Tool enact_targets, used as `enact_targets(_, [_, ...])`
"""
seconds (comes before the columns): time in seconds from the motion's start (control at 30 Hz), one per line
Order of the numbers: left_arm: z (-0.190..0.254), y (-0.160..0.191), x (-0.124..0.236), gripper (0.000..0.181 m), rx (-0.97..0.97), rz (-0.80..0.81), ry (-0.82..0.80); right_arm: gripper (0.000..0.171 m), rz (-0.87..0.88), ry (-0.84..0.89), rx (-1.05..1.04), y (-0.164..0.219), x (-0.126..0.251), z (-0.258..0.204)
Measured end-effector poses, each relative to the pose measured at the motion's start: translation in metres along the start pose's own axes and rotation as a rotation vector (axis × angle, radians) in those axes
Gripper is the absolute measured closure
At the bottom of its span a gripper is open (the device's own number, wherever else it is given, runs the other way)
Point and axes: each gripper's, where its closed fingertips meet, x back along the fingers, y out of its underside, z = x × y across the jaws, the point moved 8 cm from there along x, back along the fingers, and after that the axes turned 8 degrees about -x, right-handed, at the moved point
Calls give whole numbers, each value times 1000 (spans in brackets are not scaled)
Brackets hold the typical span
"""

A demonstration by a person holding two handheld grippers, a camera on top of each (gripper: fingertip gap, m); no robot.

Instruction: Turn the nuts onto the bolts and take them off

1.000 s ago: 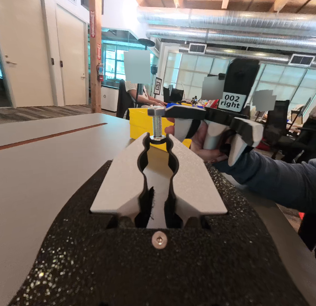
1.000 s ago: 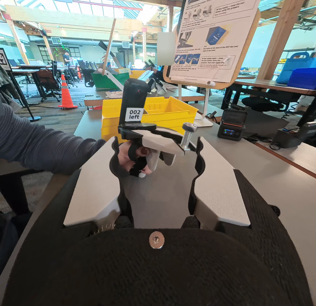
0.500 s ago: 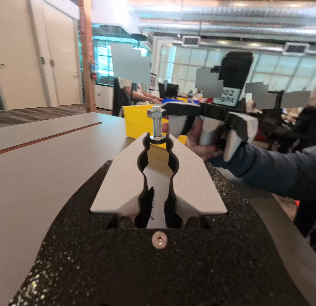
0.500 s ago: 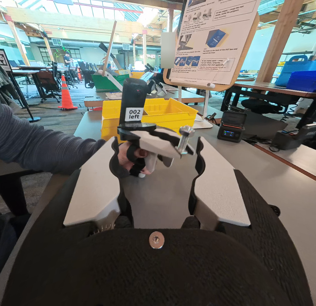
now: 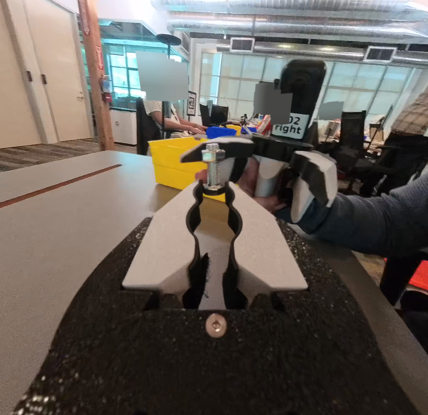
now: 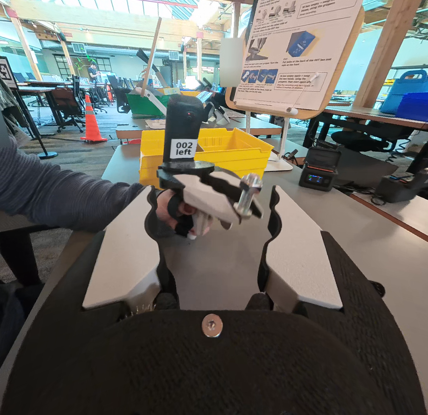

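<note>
My left gripper is shut on the lower hex end of a silver bolt and holds it upright above the grey table. A nut sits near the bolt's top end. In the right wrist view the left gripper holds the bolt tilted, with the nut uppermost. My right gripper is open wide, with the bolt between its fingers, nearer the right one. One of its fingers lies level with the nut and just behind it.
A yellow bin stands on the table behind the grippers and also shows in the left wrist view. An instruction board on a white stand and a small black device are at the right. People sit at desks farther off. My two grippers' fingertips are within a few centimetres of each other.
The right gripper's finger has moved from beside the bolt's top to level with and behind the nut. In the right wrist view the bolt leans more. Both jaws stand as before.
</note>
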Motion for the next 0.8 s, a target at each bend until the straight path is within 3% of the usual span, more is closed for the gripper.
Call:
enact_targets(0.13, [10,5,-9,164,-3,-33,51,74,-4,-23,-4,1,-3,-4])
enact_targets(0.33, [-20,0,14,165,87,50,-110,80,11,-24,-27,-2,3,0])
enact_targets(0.57, [14,2,-10,164,2,-31,92,74,7,-14,-9,0,-2,-3])
enact_targets(0.73, [-15,1,9,165,62,6,-99,76,2,-29,-13,-1,1,-2])
enact_targets(0.8, [-19,-3,14,165,61,27,-102,76,21,-13,-26,-2,3,1])
